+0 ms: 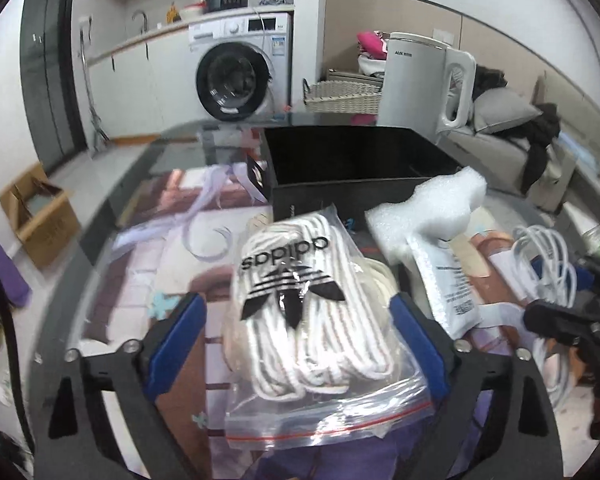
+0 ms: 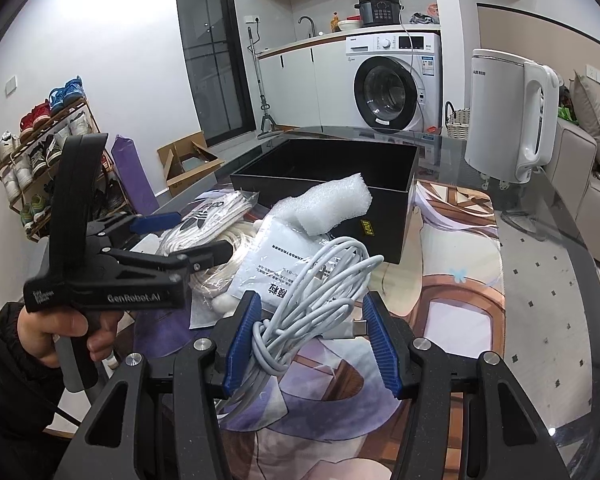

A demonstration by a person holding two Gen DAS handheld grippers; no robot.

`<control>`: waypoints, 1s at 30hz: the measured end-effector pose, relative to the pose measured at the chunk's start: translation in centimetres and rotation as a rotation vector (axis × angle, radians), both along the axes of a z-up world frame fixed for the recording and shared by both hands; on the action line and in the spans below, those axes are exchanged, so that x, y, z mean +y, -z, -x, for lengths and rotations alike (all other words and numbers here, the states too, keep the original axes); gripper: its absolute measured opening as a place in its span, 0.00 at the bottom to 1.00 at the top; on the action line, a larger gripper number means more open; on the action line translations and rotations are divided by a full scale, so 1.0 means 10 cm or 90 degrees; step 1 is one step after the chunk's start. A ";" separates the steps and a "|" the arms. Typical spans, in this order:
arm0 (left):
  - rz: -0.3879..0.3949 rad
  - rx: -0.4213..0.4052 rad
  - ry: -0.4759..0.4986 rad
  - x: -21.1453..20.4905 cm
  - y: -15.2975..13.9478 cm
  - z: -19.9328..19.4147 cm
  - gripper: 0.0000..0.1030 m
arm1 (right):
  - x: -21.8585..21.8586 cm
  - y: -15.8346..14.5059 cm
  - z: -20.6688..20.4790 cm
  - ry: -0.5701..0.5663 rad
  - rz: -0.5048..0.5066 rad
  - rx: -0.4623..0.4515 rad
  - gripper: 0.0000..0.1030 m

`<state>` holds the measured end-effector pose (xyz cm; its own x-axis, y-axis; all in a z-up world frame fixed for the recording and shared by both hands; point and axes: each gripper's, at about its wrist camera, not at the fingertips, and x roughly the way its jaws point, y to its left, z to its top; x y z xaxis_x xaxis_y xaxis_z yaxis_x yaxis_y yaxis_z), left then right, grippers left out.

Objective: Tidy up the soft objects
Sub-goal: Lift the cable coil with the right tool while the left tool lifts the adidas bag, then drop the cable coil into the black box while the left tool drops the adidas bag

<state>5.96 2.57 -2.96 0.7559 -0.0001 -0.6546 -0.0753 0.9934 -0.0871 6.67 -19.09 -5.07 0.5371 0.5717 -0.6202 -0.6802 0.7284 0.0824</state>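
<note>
1. We see our left gripper spread wide around a clear zip bag of white striped laces; its blue pads stand on either side of the bag, and we cannot tell if they touch it.
2. The bag lies on the glass table, near us, just in front of the black open box.
3. Our right gripper is also wide, its blue pads flanking a coiled white cable without clamping it.
4. A piece of white foam leans on the box's near wall, over a white printed pouch.
5. A white kettle stands far right of the box.
</note>
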 end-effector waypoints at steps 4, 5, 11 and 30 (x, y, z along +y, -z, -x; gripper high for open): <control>0.043 0.008 0.011 0.05 0.04 -0.02 0.59 | 0.01 0.00 0.00 -0.001 0.001 0.000 0.52; 0.046 0.006 0.013 0.05 0.04 -0.01 0.52 | 0.01 0.00 0.01 -0.001 0.001 0.000 0.52; 0.026 -0.014 0.016 0.02 -0.02 0.03 0.41 | 0.01 0.00 0.01 -0.001 0.000 -0.002 0.52; 0.016 -0.092 0.024 0.00 -0.47 0.18 0.40 | -0.01 -0.29 -0.08 0.010 -0.039 -0.070 0.52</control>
